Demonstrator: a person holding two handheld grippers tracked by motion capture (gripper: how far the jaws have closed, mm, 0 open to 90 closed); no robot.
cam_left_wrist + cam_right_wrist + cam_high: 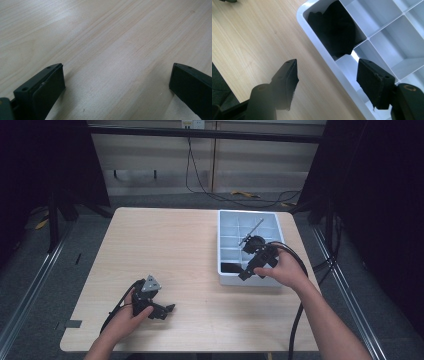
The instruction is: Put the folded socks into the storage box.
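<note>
The surface [190, 265] is pale wood with rounded corners, on a grey floor between dark frames. Behind it stand light cabinet fronts with black cables [200, 180] hanging and trailing across the floor. A white tray [223, 227] divided into compartments sits on the right half of the surface, near its far right corner.

The left hand-held gripper [167, 310] lies low over the near left part of the surface, well apart from the tray. In the left gripper view its jaws stand wide apart with only bare wood between them; it holds nothing.

The right hand-held gripper [245, 272] hangs over the tray's near edge. In the right gripper view its jaws are well apart and straddle the tray's white wall: one jaw is over the wood outside, the other over the compartments. Nothing is gripped. Just ahead of the jaws, a black thing [337, 30] lies in the tray's corner compartment.

That thing is too dark to make out its shape or kind. In the high view a thin grey rod [251, 231] lies slanted across compartments farther back, with a dark lump at its near end, partly covered by the right hand-held gripper. The person's forearms are cut off by the bottom edge.
</note>
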